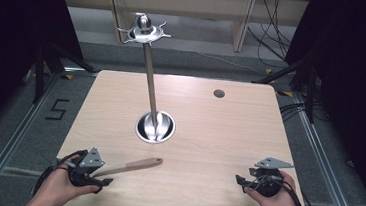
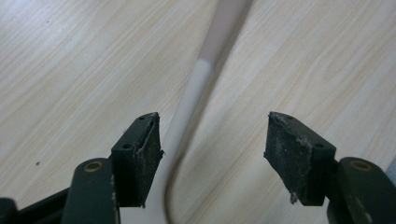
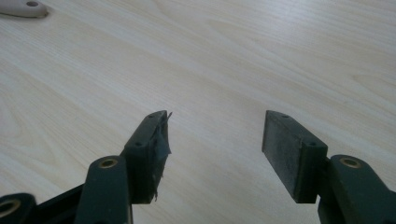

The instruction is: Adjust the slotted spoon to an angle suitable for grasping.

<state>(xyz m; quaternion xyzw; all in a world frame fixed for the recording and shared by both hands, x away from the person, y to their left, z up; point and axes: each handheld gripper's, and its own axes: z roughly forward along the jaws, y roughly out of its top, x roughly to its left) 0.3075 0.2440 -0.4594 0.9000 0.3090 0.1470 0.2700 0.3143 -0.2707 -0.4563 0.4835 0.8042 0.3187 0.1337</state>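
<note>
near the desk's front left corner, the left gripper (image 1: 95, 174) is held low over the wood by the person's left hand (image 1: 58, 187), jaws spread wide and clamping nothing. the utensil (image 1: 128, 165), a pale tool with a wooden-toned handle, lies flat on the desk (image 1: 218, 136) with its long axis running from the left gripper up and to the right, toward the middle of the desk. in the left gripper view the utensil's pale shaft (image 2: 189, 100) passes between the two jaws, closer to the left pad, and extends straight ahead along the gripper's line of sight; its working end is under the gripper and cannot be identified with confidence. the left gripper is therefore the nearer one and already straddles the shaft; a closing of the jaws would likely take it crosswise.

past the handle tip, at the desk's centre, a metal stand (image 1: 154, 126) rises on a tall rod to a ring of hooks (image 1: 143, 30); no item hangs there.

at the desk's front right corner, the right gripper (image 1: 242, 181) rests in the right hand (image 1: 275, 199), jaws wide apart and empty, pointing left across bare wood. the right gripper view catches the handle's end (image 3: 23, 8) far off at its upper left, well apart from those jaws.
</note>
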